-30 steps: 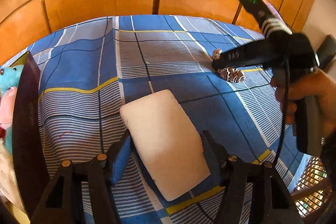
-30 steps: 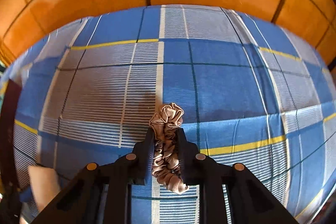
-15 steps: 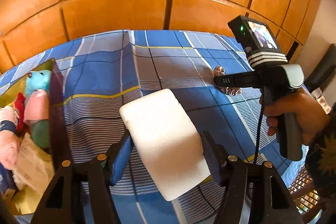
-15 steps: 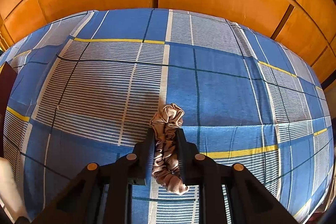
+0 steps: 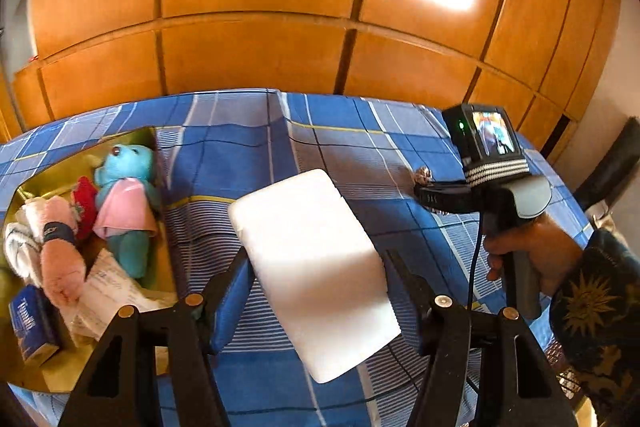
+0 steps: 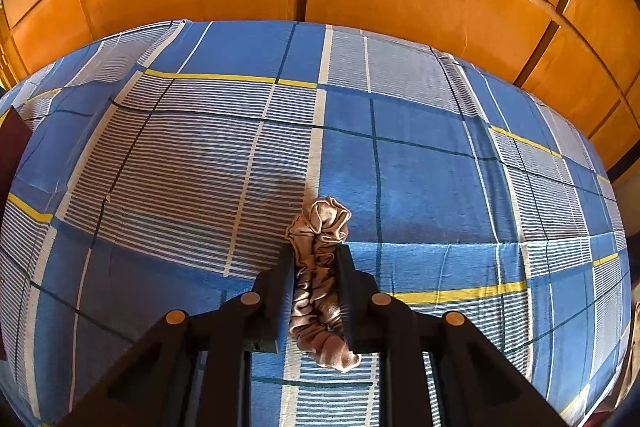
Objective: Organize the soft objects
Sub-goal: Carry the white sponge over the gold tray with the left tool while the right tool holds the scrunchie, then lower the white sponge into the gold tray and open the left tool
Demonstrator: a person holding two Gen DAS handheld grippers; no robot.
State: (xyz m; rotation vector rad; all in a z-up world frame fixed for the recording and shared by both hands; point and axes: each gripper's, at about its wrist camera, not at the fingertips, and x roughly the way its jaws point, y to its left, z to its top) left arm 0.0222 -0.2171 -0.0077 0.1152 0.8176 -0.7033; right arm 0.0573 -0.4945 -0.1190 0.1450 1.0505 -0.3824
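Note:
A white foam block (image 5: 316,259) hangs tilted above the blue checked bedsheet (image 5: 240,155), and my left gripper (image 5: 316,263) is shut on its two long sides. To its left stands an open gold-lined box (image 5: 136,139) with soft toys inside. In the right wrist view my right gripper (image 6: 316,251) is shut on a beige satin scrunchie (image 6: 320,223) just over the sheet (image 6: 420,179). The same right gripper (image 5: 424,187) shows at the right of the left wrist view, a hand (image 5: 532,251) on its handle and the scrunchie (image 5: 422,174) at its tip.
In the box lie a turquoise teddy bear (image 5: 124,195), a pink plush (image 5: 60,251), white cloth (image 5: 16,247), a paper (image 5: 108,291) and a small blue carton (image 5: 32,323). Wooden wardrobe doors (image 5: 260,47) rise behind the bed. A dark chair (image 5: 612,167) stands at the right.
My left gripper has risen with the foam block and swung left, so the open box of toys has come fully into view. The right gripper has stayed in place with the scrunchie.

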